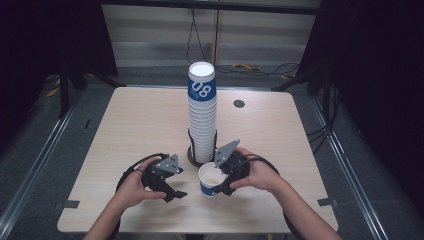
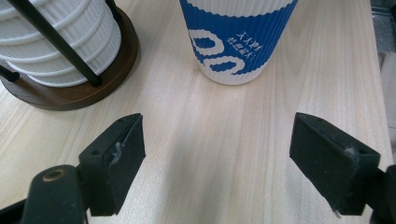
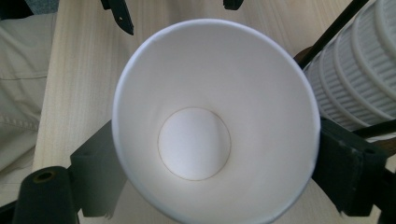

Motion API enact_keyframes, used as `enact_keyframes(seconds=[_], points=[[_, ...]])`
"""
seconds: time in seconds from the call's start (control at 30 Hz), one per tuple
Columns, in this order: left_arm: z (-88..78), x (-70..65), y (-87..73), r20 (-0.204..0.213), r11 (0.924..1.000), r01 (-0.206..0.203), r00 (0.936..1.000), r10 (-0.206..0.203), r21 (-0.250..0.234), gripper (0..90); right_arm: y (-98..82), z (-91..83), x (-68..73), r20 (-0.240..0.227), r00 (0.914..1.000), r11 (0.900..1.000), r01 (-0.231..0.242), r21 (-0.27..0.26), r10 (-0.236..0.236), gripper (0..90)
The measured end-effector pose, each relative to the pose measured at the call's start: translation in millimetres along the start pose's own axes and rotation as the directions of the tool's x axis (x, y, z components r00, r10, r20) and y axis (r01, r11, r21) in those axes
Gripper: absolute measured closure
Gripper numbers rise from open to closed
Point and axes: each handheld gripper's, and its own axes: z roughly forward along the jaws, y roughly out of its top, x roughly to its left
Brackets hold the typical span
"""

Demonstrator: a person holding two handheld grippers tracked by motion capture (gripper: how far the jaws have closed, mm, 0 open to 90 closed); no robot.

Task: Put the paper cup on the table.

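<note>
A white and blue paper cup (image 1: 210,181) (image 2: 238,42) stands upright on the wooden table (image 1: 140,130), just in front of a tall stack of ribbed cups (image 1: 202,115) (image 2: 56,42) (image 3: 359,79) in a black wire holder with a round brown base (image 2: 93,88). My right gripper (image 1: 218,180) (image 3: 215,172) is shut on the cup, one jaw on each side of its wall; I look down into its bare white inside (image 3: 194,140). My left gripper (image 1: 180,183) (image 2: 217,149) rests open on the table left of the cup, nothing between its jaws.
A round cable hole (image 1: 239,103) sits in the table's far right part. The stack rises high above both hands. Bare tabletop lies left and right of the stack. The person's trouser leg (image 3: 18,70) is past the near table edge.
</note>
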Motion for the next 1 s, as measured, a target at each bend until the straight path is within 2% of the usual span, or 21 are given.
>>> enact_keyframes(seconds=[0.23, 0.47, 0.7, 0.73, 0.9, 1.0], points=[[-1.6, -0.5, -1.9, -0.002, 0.9999, 0.009, 1.0000, -0.008, 0.007, 18.1, -4.2, 0.3, 1.1, -0.010, 0.9995, 0.999, -0.032, -0.015, 0.032, 13.4], [-3.4, 0.2, -4.1, -0.001, 0.9998, 0.015, 0.9999, -0.015, 0.009, 18.1, -11.4, -4.0, 1.6, -0.019, 0.9990, 0.998, -0.042, -0.044, 0.041, 13.2], [-7.0, 1.3, -6.6, -0.011, 0.9993, 0.036, 0.9993, -0.036, 0.005, 17.6, -37.0, -10.1, 5.0, -0.013, 0.9943, 0.992, -0.106, -0.062, 0.106, 13.2], [-7.0, 1.6, -6.7, -0.012, 0.9993, 0.037, 0.9992, -0.037, 0.004, 17.5, -39.7, -11.2, 4.6, -0.011, 0.9947, 0.993, -0.103, -0.065, 0.103, 13.2], [-6.2, 3.1, -7.2, -0.012, 0.9995, 0.029, 0.9995, -0.029, 0.007, 17.3, -54.3, -19.3, 4.3, 0.015, 0.9889, 0.986, -0.146, -0.086, 0.148, 13.2], [-6.0, 4.0, -8.2, -0.010, 0.9995, 0.031, 0.9995, -0.031, 0.009, 17.3, -60.6, -21.6, 4.4, 0.019, 0.9874, 0.983, -0.155, -0.095, 0.157, 13.2]])
